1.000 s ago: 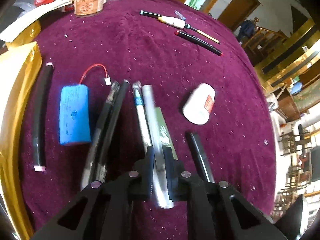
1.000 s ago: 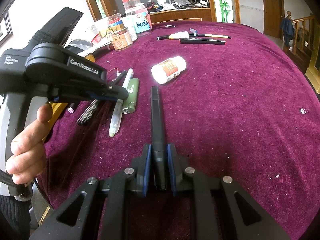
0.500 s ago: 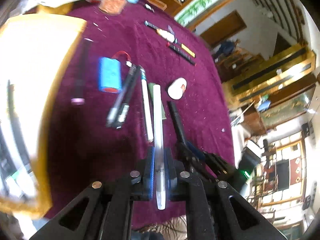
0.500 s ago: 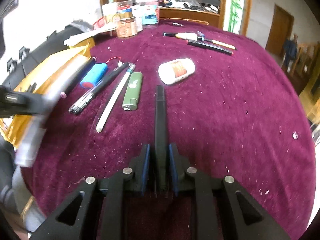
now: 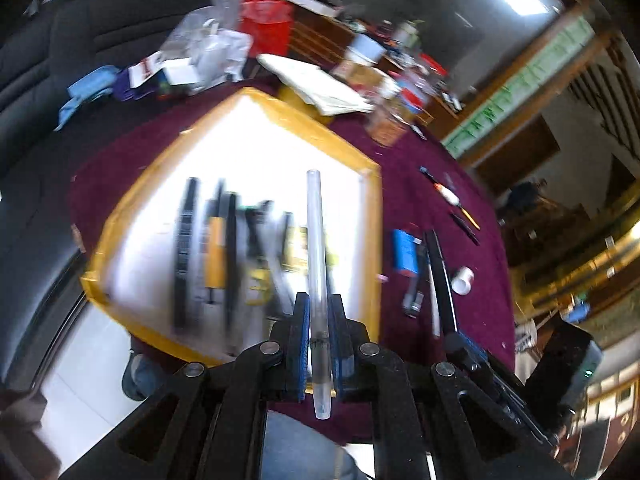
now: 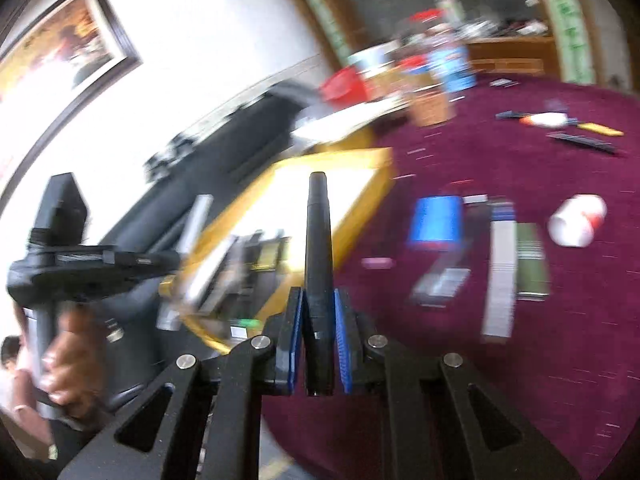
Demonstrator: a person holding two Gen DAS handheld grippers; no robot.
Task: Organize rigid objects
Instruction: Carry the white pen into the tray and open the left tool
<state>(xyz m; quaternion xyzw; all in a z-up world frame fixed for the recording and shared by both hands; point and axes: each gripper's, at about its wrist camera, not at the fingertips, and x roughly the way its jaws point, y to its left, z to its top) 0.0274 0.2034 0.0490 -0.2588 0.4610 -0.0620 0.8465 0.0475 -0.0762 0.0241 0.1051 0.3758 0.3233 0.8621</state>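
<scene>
Left gripper (image 5: pixel 319 334) clamps one clear pen (image 5: pixel 316 264), held above the yellow tray (image 5: pixel 372 216). Right gripper (image 6: pixel 318 340) clamps one black pen (image 6: pixel 318 248) near the tray's edge. Tray contents are blurred and uncountable. Beyond, one blue battery (image 6: pixel 438 220) and one white bottle (image 6: pixel 576 220) lie on the cloth (image 6: pixel 520 360).

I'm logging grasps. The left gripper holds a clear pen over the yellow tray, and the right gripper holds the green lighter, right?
Not quite. The right gripper is shut on a black pen; in the right wrist view the green lighter lies on the cloth. The left gripper does hold the clear pen over the yellow tray.
</scene>
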